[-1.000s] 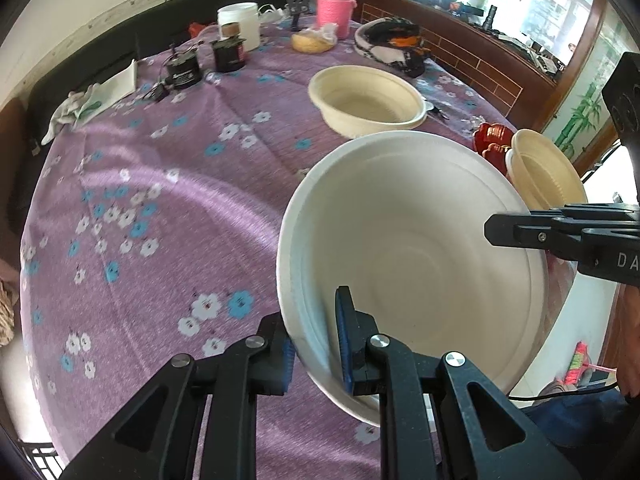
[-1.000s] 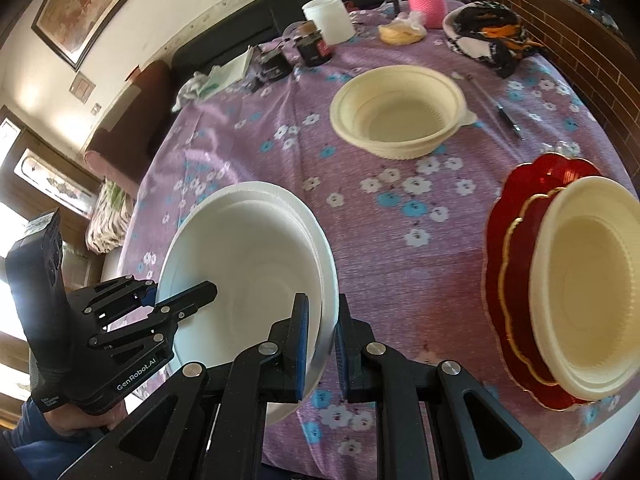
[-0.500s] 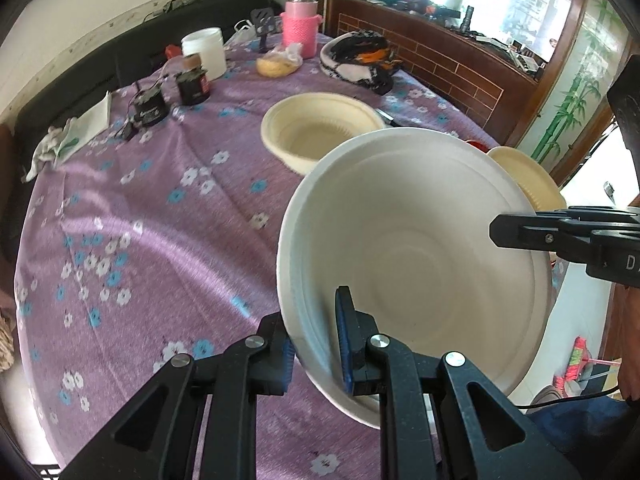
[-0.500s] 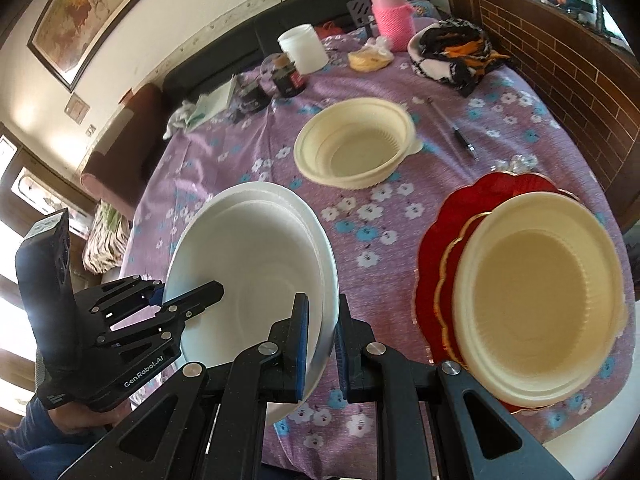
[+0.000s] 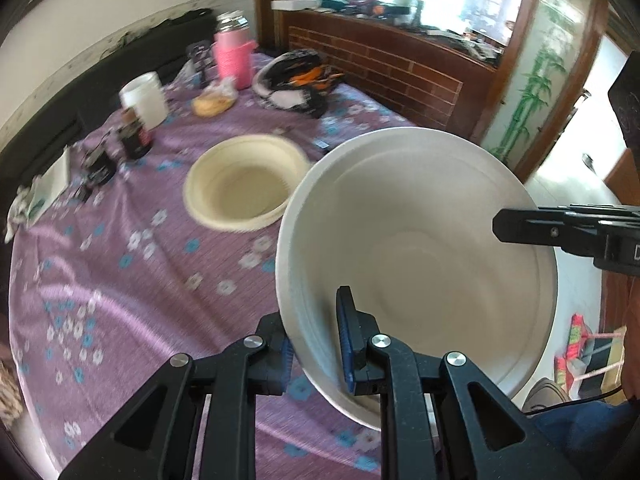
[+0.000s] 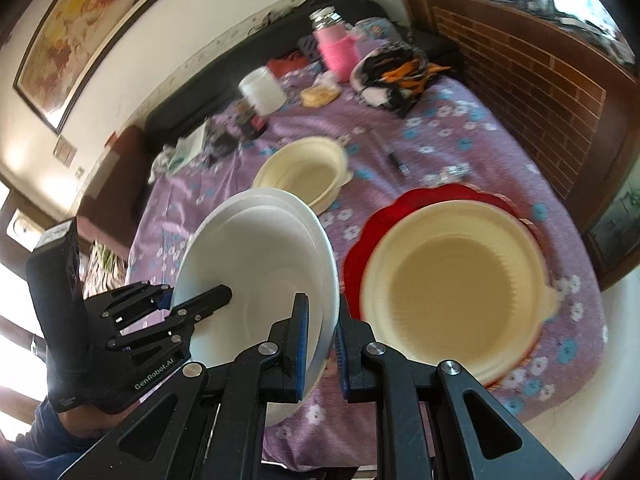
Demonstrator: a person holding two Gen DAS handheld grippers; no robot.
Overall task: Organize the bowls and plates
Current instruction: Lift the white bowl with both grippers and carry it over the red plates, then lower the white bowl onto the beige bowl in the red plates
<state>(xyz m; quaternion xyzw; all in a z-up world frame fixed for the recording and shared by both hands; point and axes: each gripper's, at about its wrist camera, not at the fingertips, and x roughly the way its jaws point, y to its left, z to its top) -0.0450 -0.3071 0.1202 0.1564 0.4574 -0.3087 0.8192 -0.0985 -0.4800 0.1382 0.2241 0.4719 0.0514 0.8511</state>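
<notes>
We hold the white bowl (image 5: 420, 248) tilted above the near table edge, left gripper (image 5: 316, 344) and right gripper (image 6: 322, 338) each clamped on opposite rims. A cream bowl (image 6: 452, 292) sits on a red plate (image 6: 400, 208); another cream bowl (image 5: 244, 188) stands mid-table

Motion-blurred: cream bowl (image 5: 244, 188) and dark jars (image 5: 134, 136) beyond white bowl (image 5: 416, 264). Hidden behind white bowl (image 6: 256, 280): near left edge of red plate (image 6: 400, 208). Cut off by frame edge: right hand-held gripper (image 5: 568, 232) body.
</notes>
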